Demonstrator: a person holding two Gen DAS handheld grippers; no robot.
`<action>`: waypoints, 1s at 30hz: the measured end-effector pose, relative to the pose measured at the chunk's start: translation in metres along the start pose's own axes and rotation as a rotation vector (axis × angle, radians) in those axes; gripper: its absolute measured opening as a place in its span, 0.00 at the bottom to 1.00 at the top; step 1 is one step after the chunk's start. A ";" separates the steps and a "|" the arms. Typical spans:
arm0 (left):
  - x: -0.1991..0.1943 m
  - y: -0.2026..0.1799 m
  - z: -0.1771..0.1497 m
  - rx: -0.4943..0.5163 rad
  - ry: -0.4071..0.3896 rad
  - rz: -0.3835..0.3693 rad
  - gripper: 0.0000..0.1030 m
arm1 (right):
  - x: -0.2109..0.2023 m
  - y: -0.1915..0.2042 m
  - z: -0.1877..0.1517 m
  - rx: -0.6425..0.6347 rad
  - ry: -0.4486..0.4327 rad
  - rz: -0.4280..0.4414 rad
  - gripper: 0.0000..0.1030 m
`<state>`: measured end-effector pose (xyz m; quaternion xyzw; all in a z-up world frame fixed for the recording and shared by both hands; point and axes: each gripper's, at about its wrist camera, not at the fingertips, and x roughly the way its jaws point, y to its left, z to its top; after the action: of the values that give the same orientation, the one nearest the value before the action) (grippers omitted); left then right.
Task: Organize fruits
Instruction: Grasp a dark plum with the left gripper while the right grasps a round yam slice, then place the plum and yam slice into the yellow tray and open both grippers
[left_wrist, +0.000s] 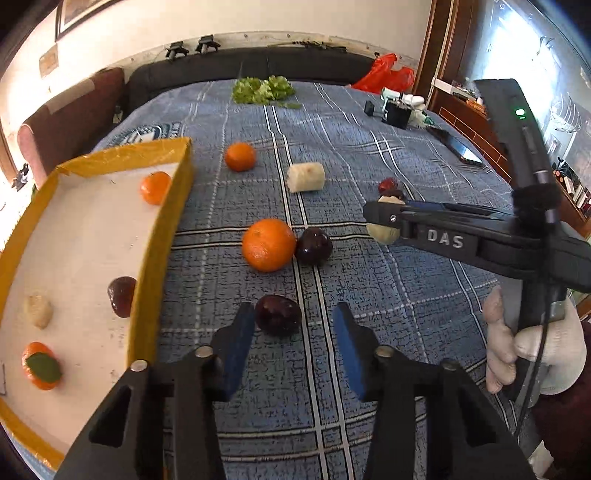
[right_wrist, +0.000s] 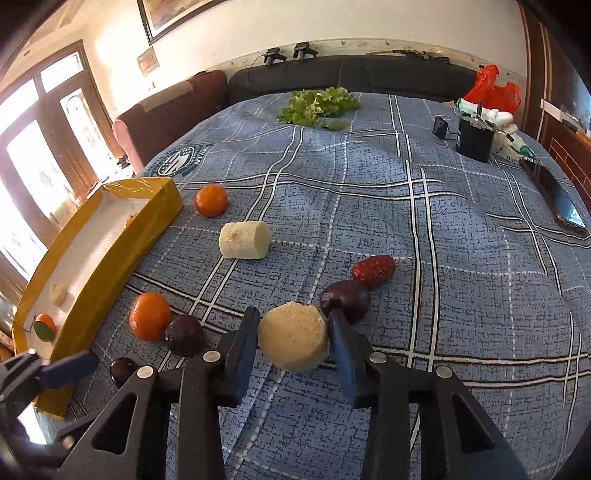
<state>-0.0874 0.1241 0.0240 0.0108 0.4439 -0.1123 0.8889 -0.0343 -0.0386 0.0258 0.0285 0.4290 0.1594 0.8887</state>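
Observation:
My left gripper (left_wrist: 293, 325) is open, its blue pads on either side of a dark plum (left_wrist: 277, 314) on the blue plaid cloth; the plum sits nearer the left pad. My right gripper (right_wrist: 293, 332) is shut on a pale cream fruit piece (right_wrist: 293, 336), held just above the cloth; it also shows in the left wrist view (left_wrist: 384, 230). A yellow-rimmed tray (left_wrist: 162, 236) at the left holds two oranges, a dark plum and a pale piece. On the cloth lie an orange (left_wrist: 268, 244) touching a plum (left_wrist: 313, 246), another orange (left_wrist: 240, 156) and a pale cylinder (left_wrist: 306, 177).
A red date (right_wrist: 373, 271) and a dark plum (right_wrist: 345, 300) lie just beyond my right fingers. Lettuce (right_wrist: 317, 105) lies at the far side. A black box (right_wrist: 474, 142), a phone (right_wrist: 554, 197) and a red bag (right_wrist: 493, 88) are at the right. A sofa runs behind.

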 end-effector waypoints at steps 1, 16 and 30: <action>0.003 0.002 0.000 -0.004 0.002 0.004 0.41 | -0.001 -0.001 -0.001 0.003 -0.003 0.004 0.41; 0.013 0.009 0.001 -0.051 0.007 0.032 0.27 | -0.005 -0.004 -0.004 0.022 -0.012 0.030 0.41; -0.087 0.090 0.004 -0.201 -0.175 0.120 0.27 | -0.040 0.030 -0.011 -0.028 -0.084 0.076 0.41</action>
<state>-0.1160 0.2273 0.0876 -0.0616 0.3722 -0.0143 0.9260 -0.0741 -0.0237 0.0548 0.0393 0.3875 0.1977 0.8996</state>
